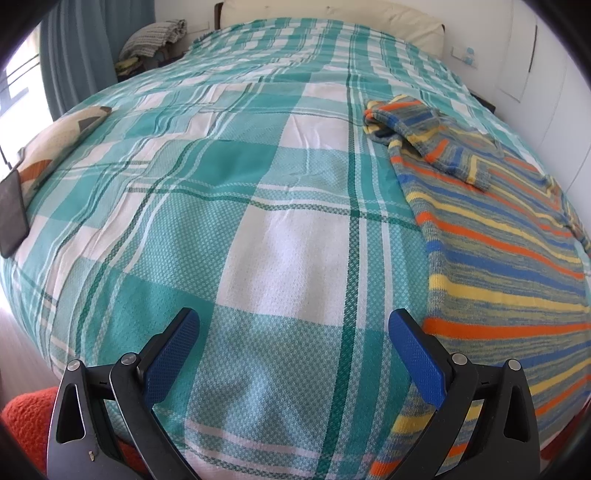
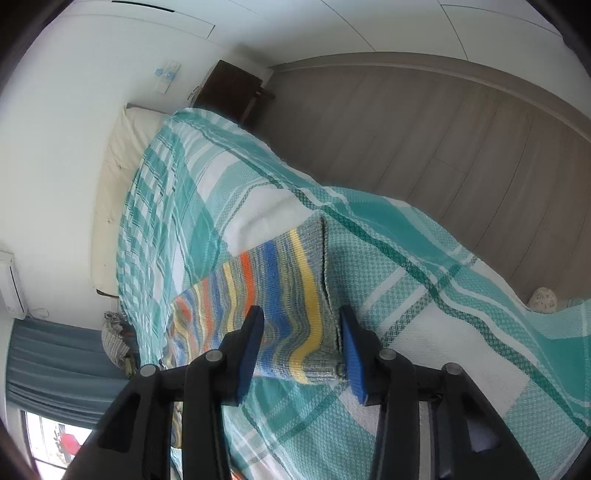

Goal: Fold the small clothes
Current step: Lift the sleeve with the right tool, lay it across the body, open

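Note:
A striped knitted sweater in blue, orange, yellow and grey lies flat on the right side of the checked teal-and-white bedspread. One sleeve is folded across its chest. My left gripper hovers open over bare bedspread, left of the sweater's hem, holding nothing. In the right wrist view the other sleeve lies stretched out on the bedspread. Its cuff end sits between the fingers of my right gripper, which stands open; the right pad is beside the cuff's edge.
A patterned cushion and a dark flat device lie at the bed's left edge. A cream pillow is at the head, folded laundry beside it. An orange fabric is below left. Dark nightstand and wooden floor flank the bed.

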Demonstrator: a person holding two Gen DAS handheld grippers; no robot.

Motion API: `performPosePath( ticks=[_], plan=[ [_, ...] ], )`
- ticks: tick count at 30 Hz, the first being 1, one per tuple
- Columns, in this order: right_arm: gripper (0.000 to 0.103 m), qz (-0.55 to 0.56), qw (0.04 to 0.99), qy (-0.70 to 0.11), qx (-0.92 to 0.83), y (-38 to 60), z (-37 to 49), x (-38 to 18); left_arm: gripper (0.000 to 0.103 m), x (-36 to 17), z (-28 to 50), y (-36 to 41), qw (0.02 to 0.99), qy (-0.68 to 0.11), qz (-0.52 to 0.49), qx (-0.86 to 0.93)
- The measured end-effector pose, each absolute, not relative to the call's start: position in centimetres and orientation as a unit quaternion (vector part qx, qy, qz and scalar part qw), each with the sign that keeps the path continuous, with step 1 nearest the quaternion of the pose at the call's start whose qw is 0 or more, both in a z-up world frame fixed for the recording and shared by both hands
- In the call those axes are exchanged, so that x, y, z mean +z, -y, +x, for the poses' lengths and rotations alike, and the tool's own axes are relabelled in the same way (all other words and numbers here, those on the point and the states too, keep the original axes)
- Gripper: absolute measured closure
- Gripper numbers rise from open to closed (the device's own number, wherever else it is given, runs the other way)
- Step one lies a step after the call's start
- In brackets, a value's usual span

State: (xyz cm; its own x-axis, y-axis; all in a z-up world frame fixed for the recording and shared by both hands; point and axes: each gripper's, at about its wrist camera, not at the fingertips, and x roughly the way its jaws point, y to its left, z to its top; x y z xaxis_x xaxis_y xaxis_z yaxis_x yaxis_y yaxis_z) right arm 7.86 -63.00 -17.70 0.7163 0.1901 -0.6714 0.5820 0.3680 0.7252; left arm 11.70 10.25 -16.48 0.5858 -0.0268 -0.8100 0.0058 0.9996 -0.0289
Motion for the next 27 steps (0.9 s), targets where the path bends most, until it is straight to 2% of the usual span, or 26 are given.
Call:
performPosePath(
  ticks=[2,5,11,12,13,14,21,27],
  plan=[
    [0.056,0.540,0.753,-0.358,-0.117,62.3,7.7,-17.6,0.001,-16.6,11.7,-10.1,0.890,-0.456,-0.008,-0.011],
    [0.044,0.546,0.756,-0.350,-0.093,61.3,6.8,-17.7,0.001,-16.7,11.8,-9.8,0.889,-0.457,-0.003,-0.013],
    [0.044,0.592,0.744,-0.305,-0.046,60.9,5.9,-18.6,0.001,-16.8,11.7,-9.4,0.889,-0.458,0.006,-0.014],
    [0.051,0.592,0.744,-0.306,-0.054,60.9,6.0,-18.7,0.001,-16.9,11.7,-9.4,0.889,-0.458,0.005,-0.015],
    [0.063,0.588,0.743,-0.313,-0.066,61.0,6.3,-18.7,0.001,-16.9,11.7,-9.4,0.889,-0.459,0.005,-0.015],
    [0.101,0.577,0.743,-0.328,-0.088,61.1,6.4,-18.7,0.001,-16.9,11.7,-9.4,0.888,-0.459,0.004,-0.015],
    [0.100,0.423,0.783,-0.406,-0.209,60.6,6.7,-16.3,0.001,-17.0,11.9,-9.9,0.886,-0.464,-0.005,-0.012],
    [0.099,0.412,0.775,-0.428,-0.214,60.7,7.1,-17.6,0.001,-17.0,11.9,-10.0,0.886,-0.464,-0.002,-0.009]
  ],
)
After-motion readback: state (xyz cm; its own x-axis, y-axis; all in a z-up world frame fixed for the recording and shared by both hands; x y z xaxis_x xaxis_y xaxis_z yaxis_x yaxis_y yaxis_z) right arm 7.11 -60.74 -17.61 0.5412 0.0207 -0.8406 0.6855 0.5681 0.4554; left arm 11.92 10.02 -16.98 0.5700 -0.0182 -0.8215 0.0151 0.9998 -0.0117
